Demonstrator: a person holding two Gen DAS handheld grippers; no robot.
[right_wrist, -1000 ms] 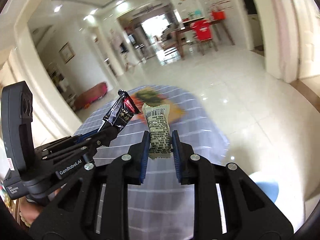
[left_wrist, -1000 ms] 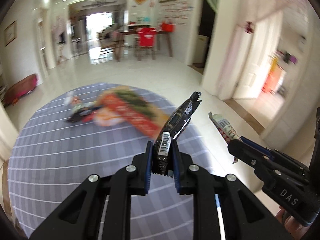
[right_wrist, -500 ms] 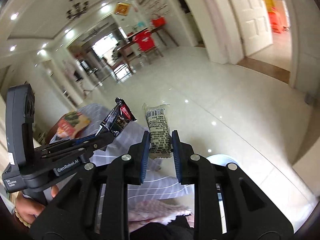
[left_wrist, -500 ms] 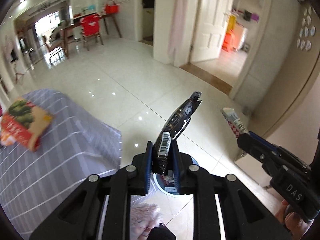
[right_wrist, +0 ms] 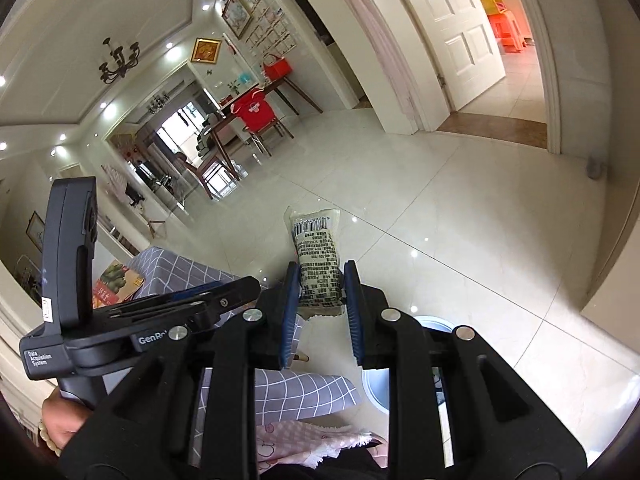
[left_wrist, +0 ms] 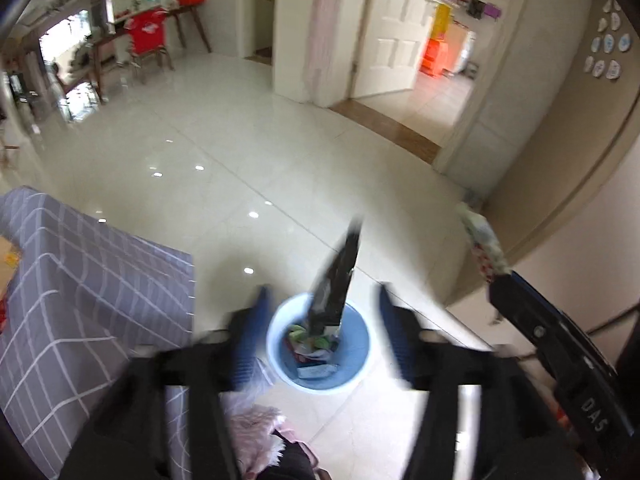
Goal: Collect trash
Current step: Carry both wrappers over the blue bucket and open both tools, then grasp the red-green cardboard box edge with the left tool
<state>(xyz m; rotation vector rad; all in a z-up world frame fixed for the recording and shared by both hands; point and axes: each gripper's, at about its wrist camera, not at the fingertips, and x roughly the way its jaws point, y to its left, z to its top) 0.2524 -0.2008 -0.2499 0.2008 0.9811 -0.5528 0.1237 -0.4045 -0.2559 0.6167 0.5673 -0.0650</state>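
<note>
In the left wrist view my left gripper [left_wrist: 320, 320] is open, its blue pads spread wide. A black snack wrapper [left_wrist: 335, 284] hangs free between them, over a blue trash bin [left_wrist: 356, 364] on the floor that holds several wrappers. My right gripper [right_wrist: 320, 300] has its pads against a white printed wrapper [right_wrist: 318, 264]; the pads look slightly parted. The bin rim [right_wrist: 434, 324] shows just below the right gripper. The right gripper and its wrapper [left_wrist: 484, 248] also show at the right of the left wrist view.
A table with a grey checked cloth [left_wrist: 80, 304] stands to the left of the bin, with an orange snack bag [right_wrist: 116, 284] on it. Shiny tiled floor [left_wrist: 240, 160] stretches ahead. A pink fluffy slipper [left_wrist: 260, 436] is below, by the bin.
Both grippers swung from over the table to above the bin. My left gripper opened and the black wrapper is dropping. The right pads seem to have loosened a little.
</note>
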